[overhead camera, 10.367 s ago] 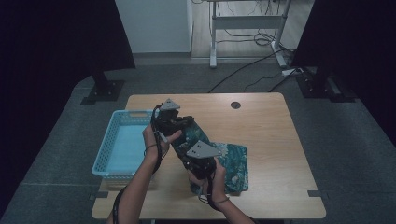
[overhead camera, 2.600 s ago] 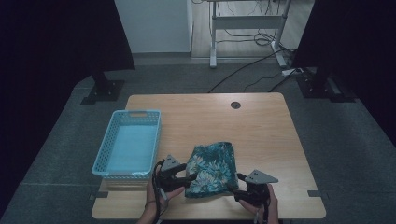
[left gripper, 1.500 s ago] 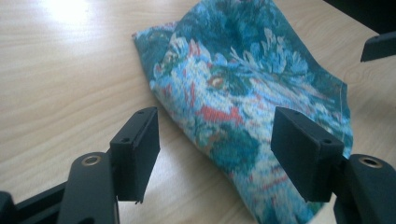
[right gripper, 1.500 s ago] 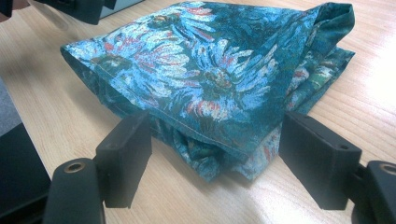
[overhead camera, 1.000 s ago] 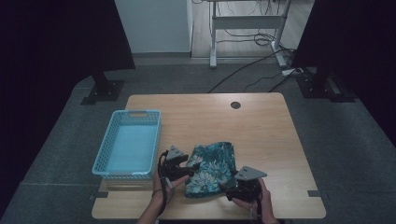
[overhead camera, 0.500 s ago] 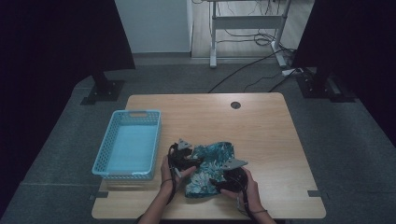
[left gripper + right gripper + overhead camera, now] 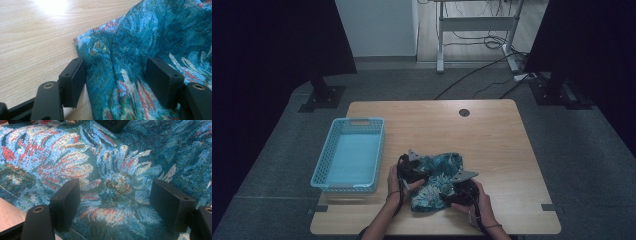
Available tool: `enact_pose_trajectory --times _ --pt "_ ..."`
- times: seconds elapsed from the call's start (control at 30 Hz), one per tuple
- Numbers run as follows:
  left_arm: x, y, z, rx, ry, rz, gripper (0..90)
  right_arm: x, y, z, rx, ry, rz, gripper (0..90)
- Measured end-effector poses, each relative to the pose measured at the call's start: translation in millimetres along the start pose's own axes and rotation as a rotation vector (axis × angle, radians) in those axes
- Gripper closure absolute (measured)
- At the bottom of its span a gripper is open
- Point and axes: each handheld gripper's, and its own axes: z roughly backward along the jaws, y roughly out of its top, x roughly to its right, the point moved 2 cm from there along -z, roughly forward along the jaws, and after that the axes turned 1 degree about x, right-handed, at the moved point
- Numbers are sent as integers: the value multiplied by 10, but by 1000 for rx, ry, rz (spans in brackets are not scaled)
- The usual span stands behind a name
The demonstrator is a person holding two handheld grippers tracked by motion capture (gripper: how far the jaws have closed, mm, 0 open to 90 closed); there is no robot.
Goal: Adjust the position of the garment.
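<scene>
We see the cloth (image 7: 437,182), a teal fabric with a flower pattern in red and cream, lying crumpled in the lower middle of the high view, on the near part of the table (image 7: 492,145). Its long axis goes from the lower left to the upper right of that picture, and the upper right end is the broader one. In the left gripper view a corner of the cloth (image 7: 140,62) points to the upper left of the frame, and a fold rises between the two black jaws.

The left gripper (image 7: 412,172) is at the left edge of the cloth. Its jaws are spread, with the fold between them, and they have just been opening a little more; the left jaw seems to touch the fabric, but the pads do not pinch it. The right gripper (image 7: 457,192) is at the lower right edge of the cloth. In the right gripper view its jaws (image 7: 115,202) are also spread wide, and the cloth (image 7: 120,167) lies flat under them, not pinched.

The table is of light wood, with a small dark round hole (image 7: 464,112) near its far edge. A light blue basket (image 7: 324,170) stands at the left of the cloth, a little apart from it. Around the table we see a grey floor (image 7: 592,165), dark curtains (image 7: 272,40) at both sides, and cables (image 7: 482,75) running under a metal frame (image 7: 477,20) at the top.
</scene>
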Motion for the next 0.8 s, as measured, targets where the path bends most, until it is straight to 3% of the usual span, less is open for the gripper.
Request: enact_pose_trajectory --times 0.23,0.53,0.8 --pt "2 26 -51 15 13 8 329 17 -31 1 21 -17 13 245" --pt "102 62 -123 8 38 -62 337 66 -81 38 34 -36 19 256" --pt "170 110 -182 4 30 -84 346 110 -128 87 41 -45 12 264"
